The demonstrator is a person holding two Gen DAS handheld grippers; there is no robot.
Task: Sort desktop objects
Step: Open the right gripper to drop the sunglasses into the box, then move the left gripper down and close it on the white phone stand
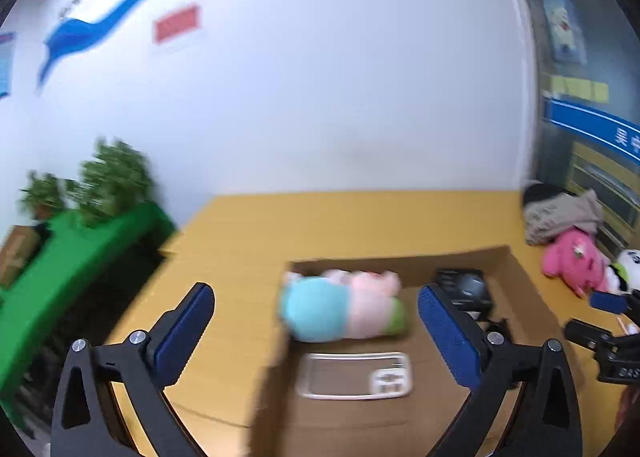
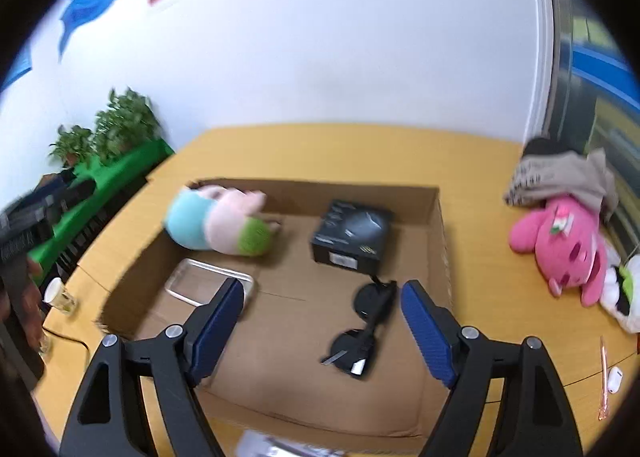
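An open cardboard box (image 2: 442,241) lies on the yellow desk (image 2: 320,149). Inside it are a pastel plush toy (image 2: 216,223), a black product box (image 2: 352,235), black sunglasses (image 2: 366,323) and a small silver scale (image 2: 208,283). My left gripper (image 1: 316,319) is open and empty above the box's left part, with the plush (image 1: 340,307) and the scale (image 1: 354,375) between its fingers. My right gripper (image 2: 322,311) is open and empty above the box, the sunglasses just left of its right finger. A pink plush (image 2: 564,245) lies on the desk outside the box at the right.
A grey garment (image 2: 560,177) and a white-green plush (image 2: 624,289) lie by the pink plush. A pen (image 2: 603,377) and a small white item (image 2: 615,377) lie at the right front. A glass cup (image 2: 60,295) stands at the left edge. Green-covered shelf with plants (image 2: 108,129) is left.
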